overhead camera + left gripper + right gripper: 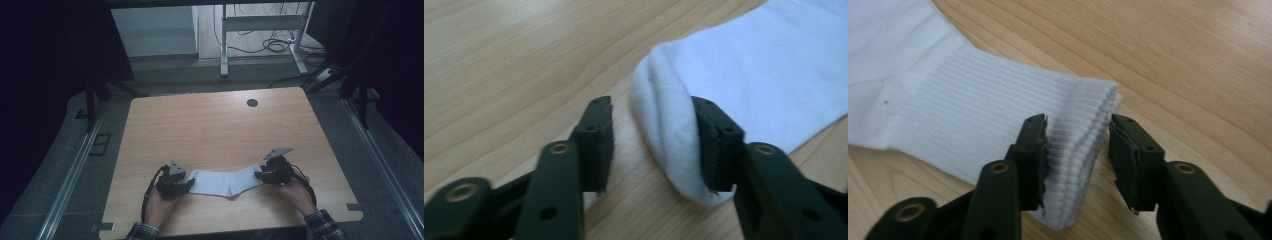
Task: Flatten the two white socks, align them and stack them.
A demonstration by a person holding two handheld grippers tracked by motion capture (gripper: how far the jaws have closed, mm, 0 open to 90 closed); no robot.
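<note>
A white sock (225, 182) lies flat across the near part of the wooden table (210, 125). My left gripper (189, 184) is at its left end. In the left gripper view the rounded toe end (674, 130) sits between the parted jaws of the left gripper (654, 145), leaning on the right jaw with bare wood beside the left one. My right gripper (258, 176) is at the sock's right end. In the right gripper view the ribbed cuff (1083, 135) lies between the jaws of the right gripper (1078, 155), which stand apart, with a gap at the right jaw.
A round dark hole (252, 103) marks the table's far side. Beyond the table stand a metal desk frame (260, 25) and loose cables (275, 45) on the floor. Rails run along both sides of the table.
</note>
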